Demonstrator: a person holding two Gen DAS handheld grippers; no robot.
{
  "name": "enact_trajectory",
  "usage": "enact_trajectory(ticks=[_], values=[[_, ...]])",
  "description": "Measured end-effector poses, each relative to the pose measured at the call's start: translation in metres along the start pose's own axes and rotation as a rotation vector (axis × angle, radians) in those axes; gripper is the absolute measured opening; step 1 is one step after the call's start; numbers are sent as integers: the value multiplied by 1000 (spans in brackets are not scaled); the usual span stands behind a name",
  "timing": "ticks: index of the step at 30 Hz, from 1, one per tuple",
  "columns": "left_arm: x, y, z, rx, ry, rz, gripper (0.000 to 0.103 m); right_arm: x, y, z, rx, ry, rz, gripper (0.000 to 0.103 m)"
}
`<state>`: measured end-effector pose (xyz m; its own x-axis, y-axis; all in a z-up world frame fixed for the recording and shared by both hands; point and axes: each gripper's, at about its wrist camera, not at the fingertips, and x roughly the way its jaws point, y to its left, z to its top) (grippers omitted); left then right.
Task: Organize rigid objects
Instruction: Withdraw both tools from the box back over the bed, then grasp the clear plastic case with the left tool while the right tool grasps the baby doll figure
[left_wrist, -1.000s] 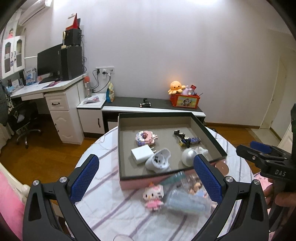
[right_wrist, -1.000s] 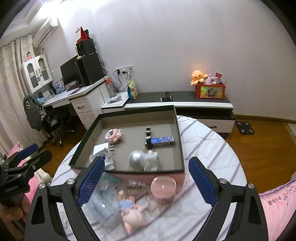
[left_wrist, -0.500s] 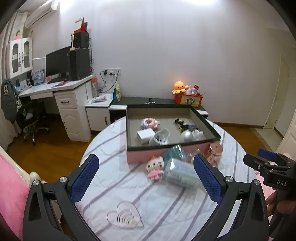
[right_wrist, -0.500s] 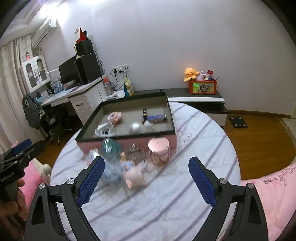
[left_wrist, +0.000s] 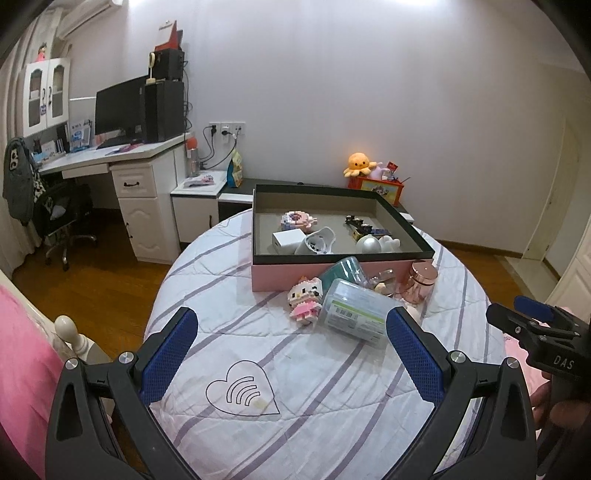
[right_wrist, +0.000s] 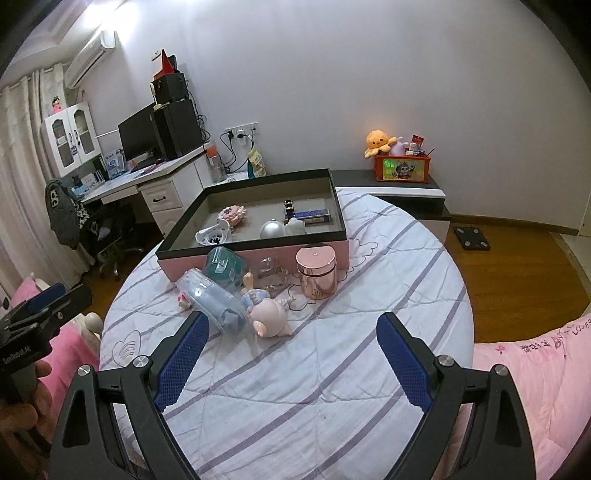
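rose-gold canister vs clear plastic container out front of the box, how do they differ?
The rose-gold canister stands upright; the clear plastic container lies on its side. The canister is opaque and shiny metallic pink; the container is see-through with a bluish tint and a printed label, seen from the left wrist. The canister stands apart; the container sits in the cluster against the pig figure. Both are outside the pink box, on the striped cloth.
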<state>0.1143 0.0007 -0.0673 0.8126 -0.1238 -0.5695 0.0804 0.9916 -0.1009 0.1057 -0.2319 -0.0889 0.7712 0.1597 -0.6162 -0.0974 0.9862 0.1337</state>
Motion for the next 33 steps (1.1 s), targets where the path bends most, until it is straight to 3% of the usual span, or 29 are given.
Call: enact_trajectory(ticks=[16, 33], values=[[25, -20, -12, 19, 73, -53, 103, 26, -6, -5, 3, 73, 8, 94], [79, -24, -23, -11, 198, -64, 103, 120, 3, -10, -90, 236, 69, 90]])
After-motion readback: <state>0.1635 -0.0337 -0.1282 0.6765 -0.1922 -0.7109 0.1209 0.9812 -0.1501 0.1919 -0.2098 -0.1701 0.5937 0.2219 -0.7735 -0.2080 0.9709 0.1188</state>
